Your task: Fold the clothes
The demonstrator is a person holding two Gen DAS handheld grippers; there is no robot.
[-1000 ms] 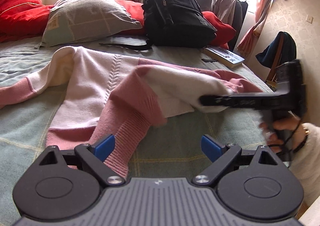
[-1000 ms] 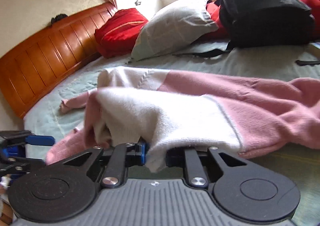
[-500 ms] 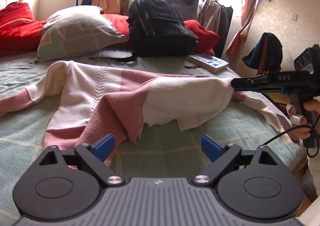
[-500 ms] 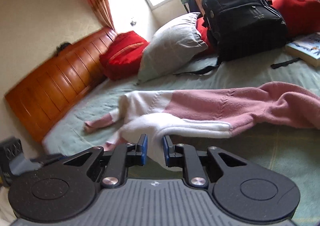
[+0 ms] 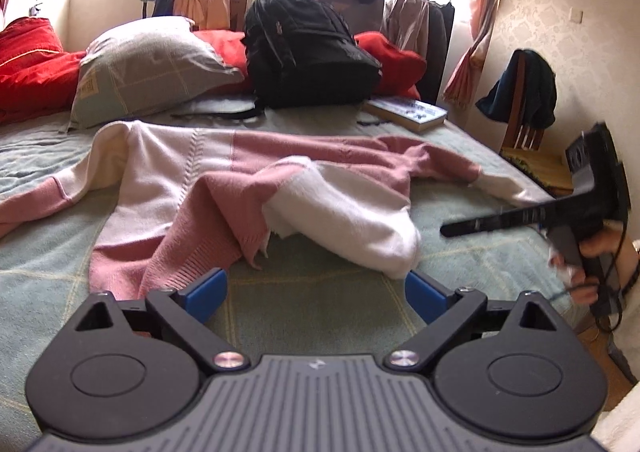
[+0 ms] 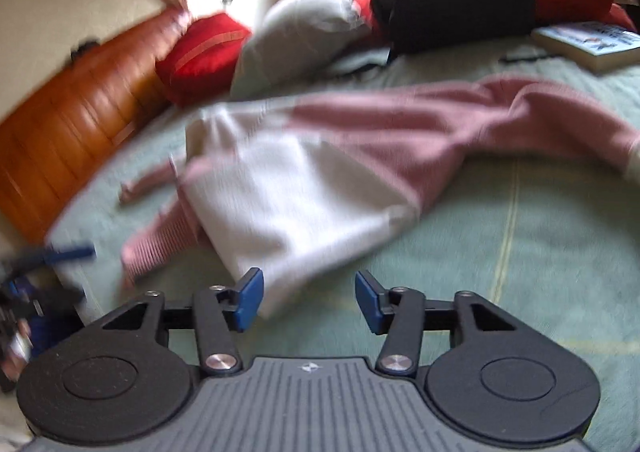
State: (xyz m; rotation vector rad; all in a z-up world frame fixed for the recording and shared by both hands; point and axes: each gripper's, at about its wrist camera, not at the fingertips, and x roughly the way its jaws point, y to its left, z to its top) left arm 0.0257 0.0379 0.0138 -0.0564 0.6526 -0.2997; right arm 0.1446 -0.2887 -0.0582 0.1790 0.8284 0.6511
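The sweater (image 5: 224, 176) lies across the middle of the bed (image 5: 320, 300), its collar end toward the pillow (image 5: 148, 68) at the headboard side and one sleeve reaching the bed's right edge. A white panel (image 5: 352, 228) is turned over the pink body and sags in a loose hump, not flat.

The right gripper (image 6: 309, 298) has just been opening. Its jaws stand apart, with the white panel's corner lying just ahead of the left pad and nothing pressed between the pads. In the left wrist view it sits off the cloth, near the bed's right edge. The left gripper (image 5: 316, 292) is spread wide and empty, hovering above bare bedspread near the bed's front edge, just short of the pink ribbed hem (image 5: 180, 264).

Step in hand, as judged: release of the first fold and preparation of the next grasp.

Procedure for a clean result:
1. Clear the right pads fully before withdrawing, so the knit does not drag.
2. Flatten the hump; the soft knit probably holds air and creeps back.
3. Pinch the ribbed hem at both layers, not the upper one alone.
4. Keep folds clear of the backpack (image 5: 308, 52) and book (image 5: 406, 112) at the far edge.
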